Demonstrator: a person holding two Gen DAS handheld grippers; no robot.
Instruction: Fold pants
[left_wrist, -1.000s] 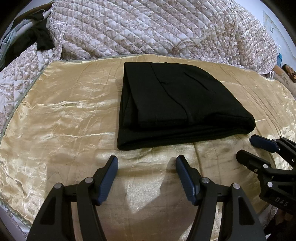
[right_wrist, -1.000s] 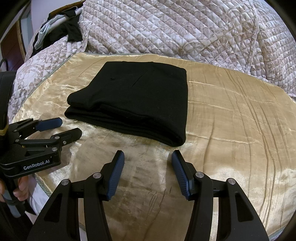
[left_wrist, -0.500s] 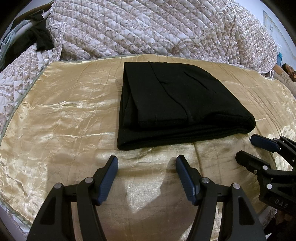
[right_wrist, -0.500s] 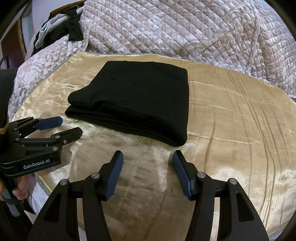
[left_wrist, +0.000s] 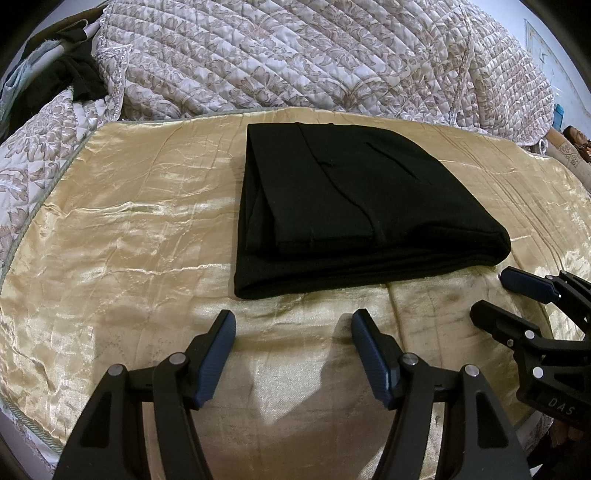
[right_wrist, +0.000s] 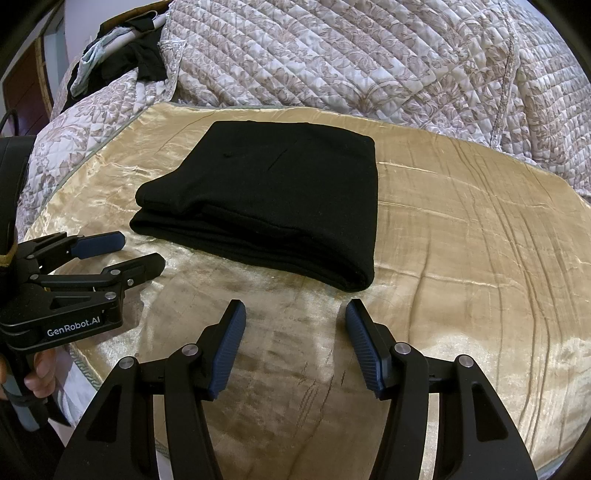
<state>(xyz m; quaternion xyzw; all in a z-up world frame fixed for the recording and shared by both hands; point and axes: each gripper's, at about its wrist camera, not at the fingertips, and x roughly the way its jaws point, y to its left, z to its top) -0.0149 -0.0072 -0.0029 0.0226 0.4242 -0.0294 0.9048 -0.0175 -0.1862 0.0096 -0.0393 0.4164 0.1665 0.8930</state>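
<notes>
Black pants (left_wrist: 362, 206) lie folded into a compact rectangle on the gold satin sheet (left_wrist: 129, 229); they also show in the right wrist view (right_wrist: 273, 206). My left gripper (left_wrist: 291, 325) is open and empty, hovering over the sheet just in front of the pants' near edge. My right gripper (right_wrist: 295, 314) is open and empty, in front of the pants' near right corner. Each gripper shows in the other's view: the right gripper (left_wrist: 495, 295) at the right edge, the left gripper (right_wrist: 133, 251) at the left edge, held by a hand.
A quilted floral bedspread (left_wrist: 314, 59) is bunched behind the sheet. Dark and pale clothes (right_wrist: 122, 51) lie piled at the far left. The sheet's near edge with green piping (left_wrist: 26, 417) drops off in front.
The right wrist view has shifted very slightly. The pants and both open grippers are otherwise still.
</notes>
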